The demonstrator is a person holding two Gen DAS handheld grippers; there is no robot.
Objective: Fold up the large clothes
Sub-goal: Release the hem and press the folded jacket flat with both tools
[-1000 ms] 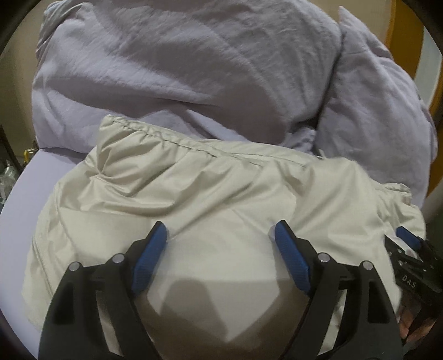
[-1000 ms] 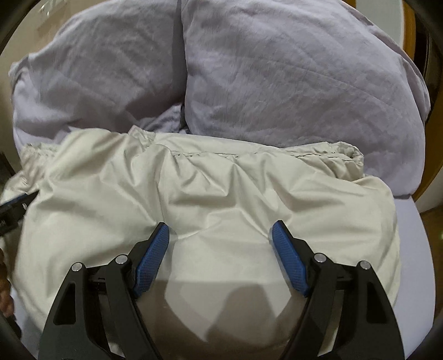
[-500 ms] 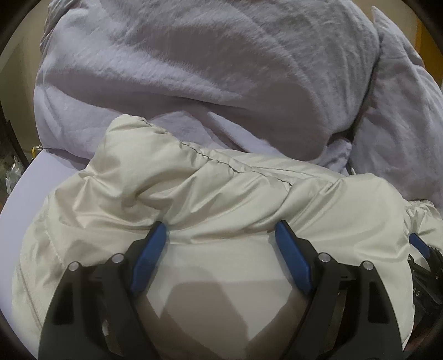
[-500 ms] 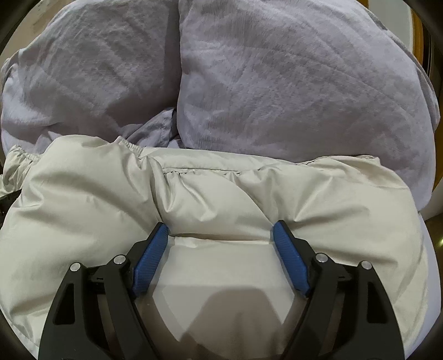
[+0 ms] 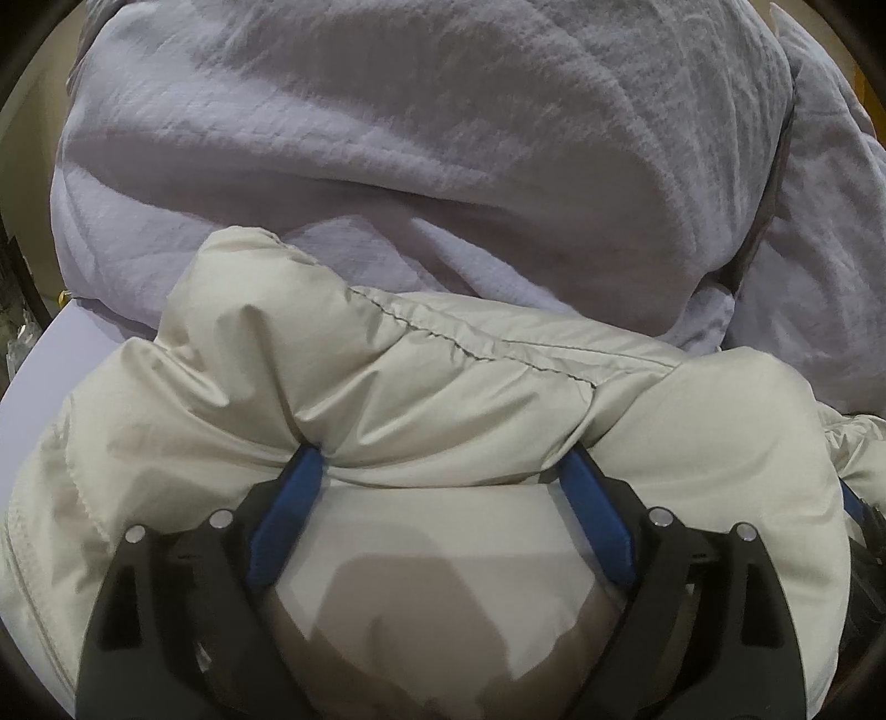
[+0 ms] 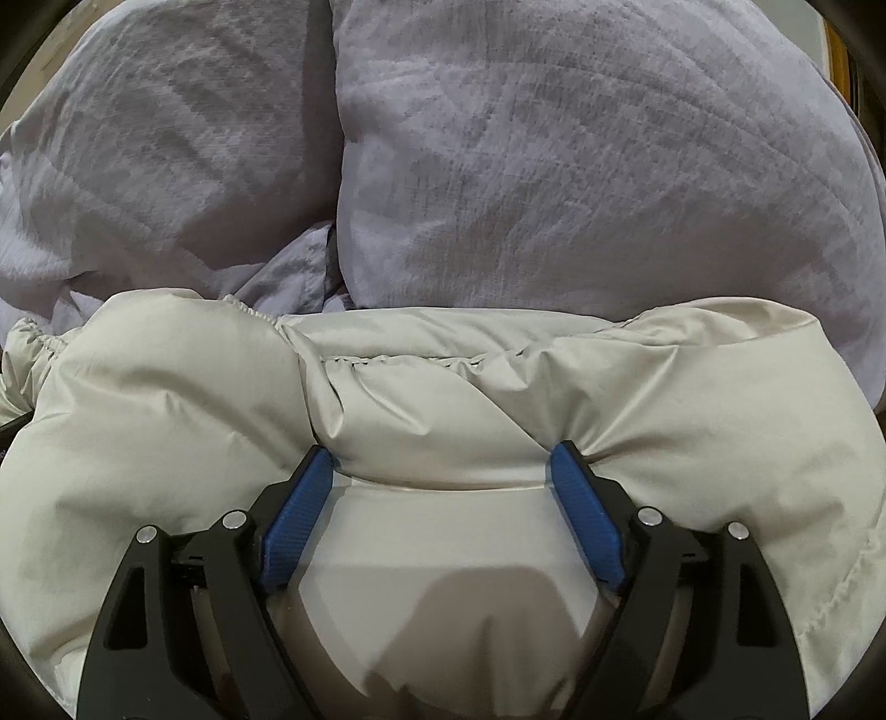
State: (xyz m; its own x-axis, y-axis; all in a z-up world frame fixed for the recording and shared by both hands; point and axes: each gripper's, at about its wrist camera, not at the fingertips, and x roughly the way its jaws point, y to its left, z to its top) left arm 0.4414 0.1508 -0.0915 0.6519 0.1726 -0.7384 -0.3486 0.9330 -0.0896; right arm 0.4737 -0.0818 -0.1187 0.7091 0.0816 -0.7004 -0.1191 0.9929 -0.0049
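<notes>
A cream puffy jacket point(image 5: 421, 387) lies bunched on the bed and fills the lower half of both views; it also shows in the right wrist view point(image 6: 443, 387). My left gripper point(image 5: 440, 462) is open, its blue fingertips point(image 5: 302, 471) pressed into a puffed fold of the jacket. My right gripper point(image 6: 440, 459) is open too, its blue fingertips point(image 6: 570, 465) sunk into the jacket's padded fold. A stitched seam point(image 5: 470, 346) runs across the fold. Part of the right gripper point(image 5: 864, 526) shows at the left view's right edge.
Lavender pillows point(image 6: 554, 155) and crumpled lavender bedding point(image 5: 387, 138) pile directly behind the jacket. A strip of lavender sheet point(image 5: 61, 354) shows at the left. A wooden frame point(image 6: 836, 50) stands at the far right.
Both grippers have pushed forward into the jacket, so the fold bulges over the fingertips and the pillows loom closer. Both stay open.
</notes>
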